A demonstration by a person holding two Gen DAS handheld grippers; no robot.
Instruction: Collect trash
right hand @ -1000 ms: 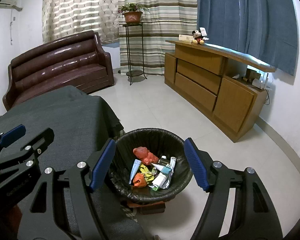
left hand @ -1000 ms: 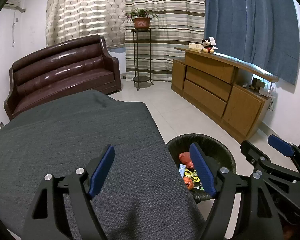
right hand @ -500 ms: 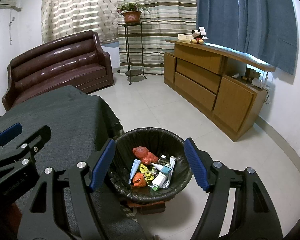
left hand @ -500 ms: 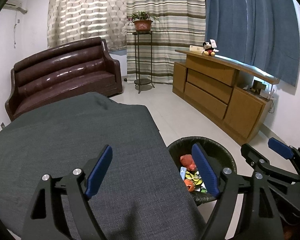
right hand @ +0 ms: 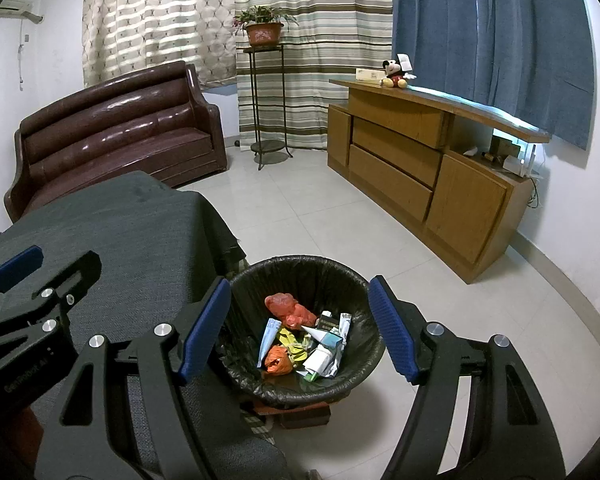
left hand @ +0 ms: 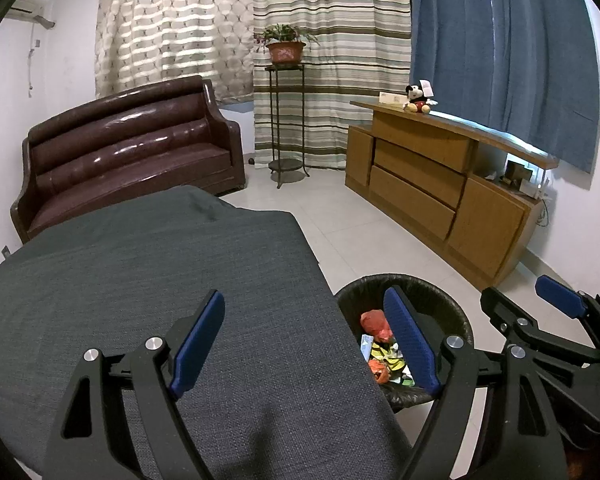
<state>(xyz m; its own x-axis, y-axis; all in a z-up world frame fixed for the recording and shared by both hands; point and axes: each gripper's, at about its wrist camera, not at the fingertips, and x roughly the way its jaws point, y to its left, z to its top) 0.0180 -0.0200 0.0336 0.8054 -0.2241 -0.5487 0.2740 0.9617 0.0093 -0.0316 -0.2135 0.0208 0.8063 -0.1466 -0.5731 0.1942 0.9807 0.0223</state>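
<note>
Right wrist view: right claw (right hand: 298,328) hangs wide open and empty above the black-lined round bin (right hand: 356,280) holding crumpled wrappers (right hand: 300,340); left claw (left hand: 304,344), equally spread and empty, hovers over the grey-clothed tabletop (left hand: 140,264), seemingly finished.

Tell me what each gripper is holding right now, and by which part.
Nothing is held. The left gripper is open above the grey cloth; the right gripper is open over the trash bin, its fingers empty.

Brown leather sofa (left hand: 128,160), potted plant (left hand: 286,46) on metal stand (left hand: 286,128), wooden sideboard (left hand: 440,196) with plush toy (left hand: 418,98), grey-covered table (left hand: 140,288).
</note>
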